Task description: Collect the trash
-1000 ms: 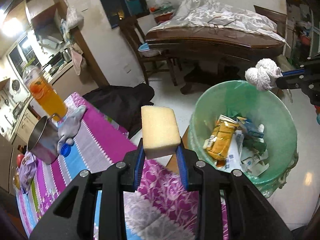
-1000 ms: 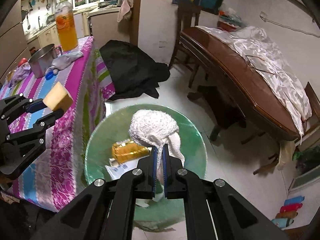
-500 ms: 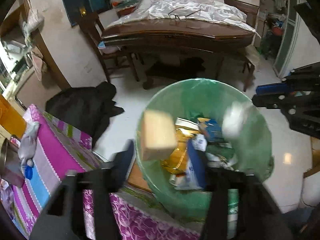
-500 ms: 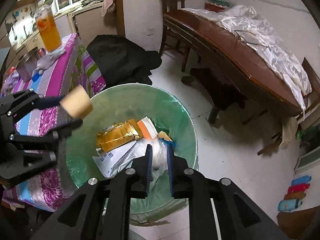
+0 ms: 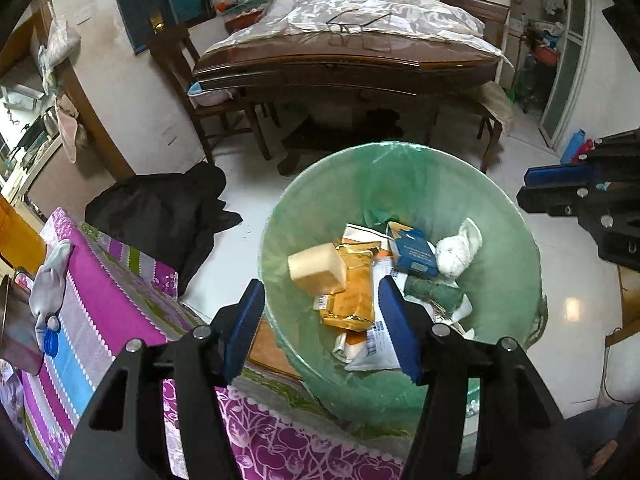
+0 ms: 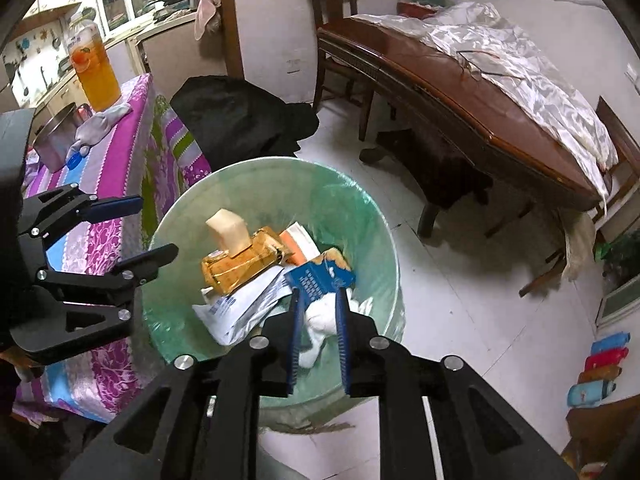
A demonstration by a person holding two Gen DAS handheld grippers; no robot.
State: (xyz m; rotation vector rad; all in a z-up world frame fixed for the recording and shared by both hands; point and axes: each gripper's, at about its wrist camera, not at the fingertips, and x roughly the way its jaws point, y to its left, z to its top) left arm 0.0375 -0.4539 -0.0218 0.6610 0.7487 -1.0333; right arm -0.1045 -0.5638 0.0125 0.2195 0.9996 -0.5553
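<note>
Both tongs are hovering over the bin (image 5: 516, 236), and both are spread wide with nothing between their fingers. The left tongs (image 5: 322, 326) are sitting above the near rim, beside the surface (image 5: 116, 312) with its pink striped cloth. The right tongs (image 6: 319, 330) are hanging over the opposite side of the bin (in the left view they are showing only at the right edge).

The sponge (image 5: 318, 268) is lying inside the bin, leaning on a yellow wrapper (image 5: 356, 292). The white rag (image 5: 456, 250) is lying in there too, next to a blue box (image 5: 412, 254) and some white paper; in the right view the rag (image 6: 322, 318) is showing between the parted fingers but below them, not touching either one.

On the surface a metal pot (image 6: 54, 144), a grey cloth (image 6: 100, 120) and a jar (image 6: 94, 72) of orange liquid are standing together at the far end.
</note>
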